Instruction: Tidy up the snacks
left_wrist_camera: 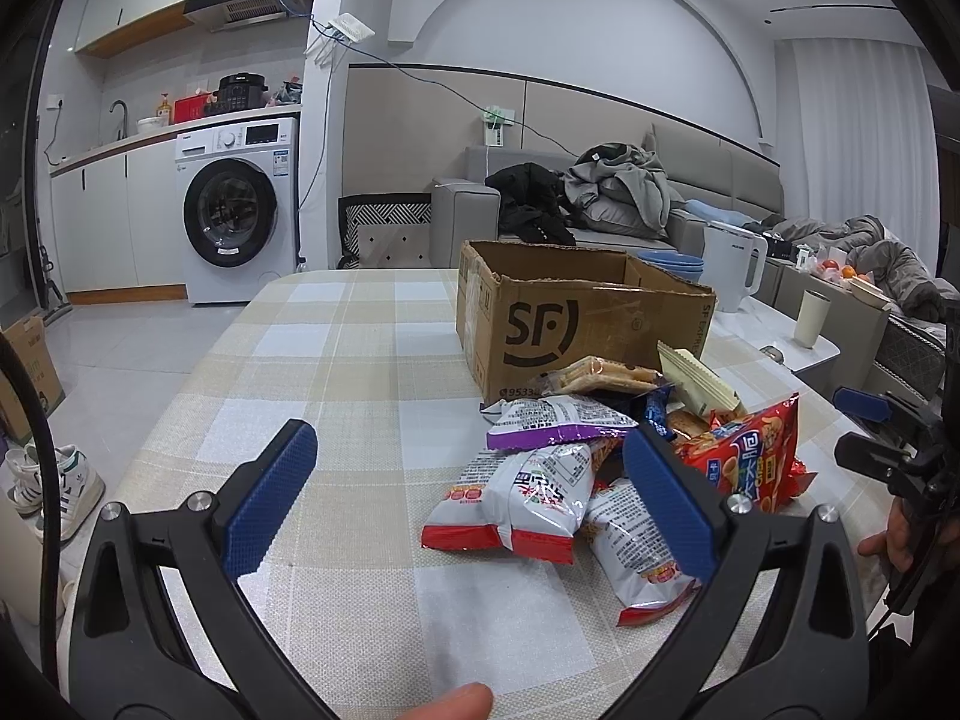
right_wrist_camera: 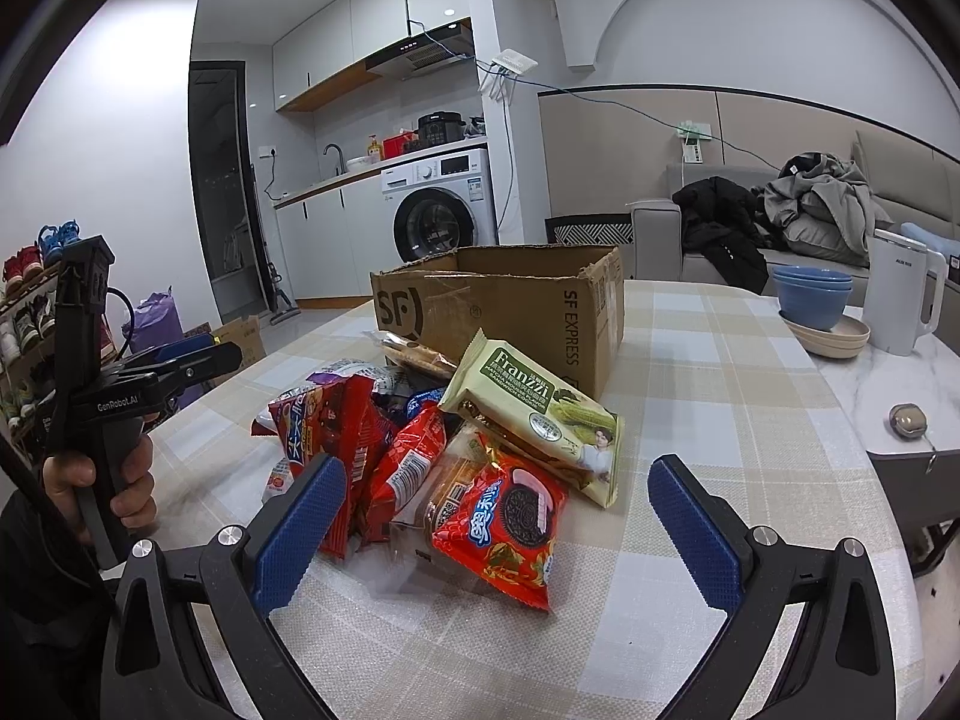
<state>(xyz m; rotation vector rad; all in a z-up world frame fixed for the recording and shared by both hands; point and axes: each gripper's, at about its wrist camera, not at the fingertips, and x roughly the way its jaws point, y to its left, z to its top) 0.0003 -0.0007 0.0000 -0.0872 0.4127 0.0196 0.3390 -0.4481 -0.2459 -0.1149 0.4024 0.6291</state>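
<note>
- The left gripper (left_wrist_camera: 474, 492) hangs over the checked table (left_wrist_camera: 336, 372), its blue fingers (left_wrist_camera: 270, 498) spread wide and released, nothing between them.
- In the left wrist view a white and red bag (left_wrist_camera: 510, 504) lies just inside the right-hand finger, at about 3 o'clock from the gripper's middle; whether that finger touches the bag cannot be told through the lens bend.
- The right gripper (right_wrist_camera: 498, 516) is likewise released, fingers wide apart, low over the near end of the snack pile (right_wrist_camera: 456, 438).
- The Oreo pack (right_wrist_camera: 504, 522) lies between the right gripper's fingers, nearest the camera, resting on the table and on the packs beside it.
- The green Franzzi pack (right_wrist_camera: 534, 414) lies tilted on top of the pile at 12 o'clock from the Oreo pack, its far corner touching the box (right_wrist_camera: 510, 306).
- The open SF box stands upright on the table at 12 o'clock from the pile, just behind it.
- Blue bowls (right_wrist_camera: 810, 294) and a white kettle (right_wrist_camera: 900, 294) stand at 2 o'clock, well apart from the snacks.
</note>
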